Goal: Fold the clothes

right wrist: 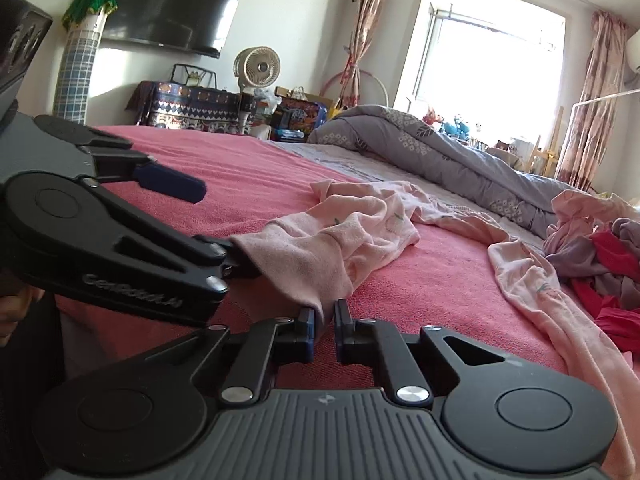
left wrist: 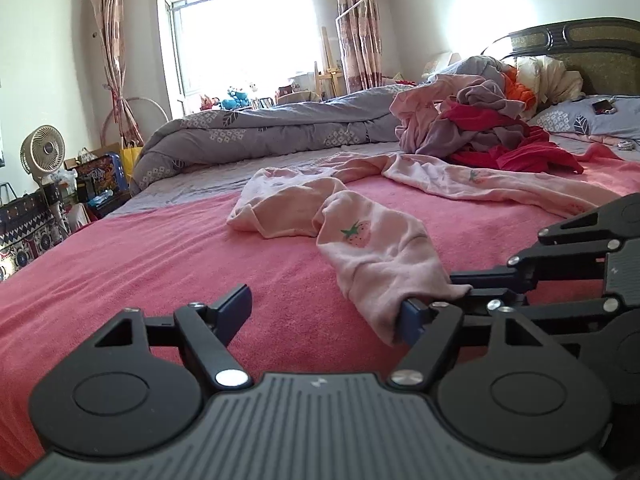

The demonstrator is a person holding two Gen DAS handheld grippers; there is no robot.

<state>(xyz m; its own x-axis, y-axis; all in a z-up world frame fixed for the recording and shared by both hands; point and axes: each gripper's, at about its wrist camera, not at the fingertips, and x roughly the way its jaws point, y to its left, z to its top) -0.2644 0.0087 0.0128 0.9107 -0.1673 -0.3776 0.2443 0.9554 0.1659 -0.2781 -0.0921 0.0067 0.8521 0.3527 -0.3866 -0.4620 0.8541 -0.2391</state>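
Barely started: your right gripper pinched the unfolded pink garment; left gripper half open, empty; pile ahead waited.

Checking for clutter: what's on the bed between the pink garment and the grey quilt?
Nothing: only bare bed cover between the pink garment and grey quilt, in the left wrist view.

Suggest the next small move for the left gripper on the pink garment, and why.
Probably shift the left gripper slightly toward the cloth and close it on the hem. Its jaws stand open with the pink garment draped only against one finger, nothing between the pads, while the right gripper pinches the same end beside it.
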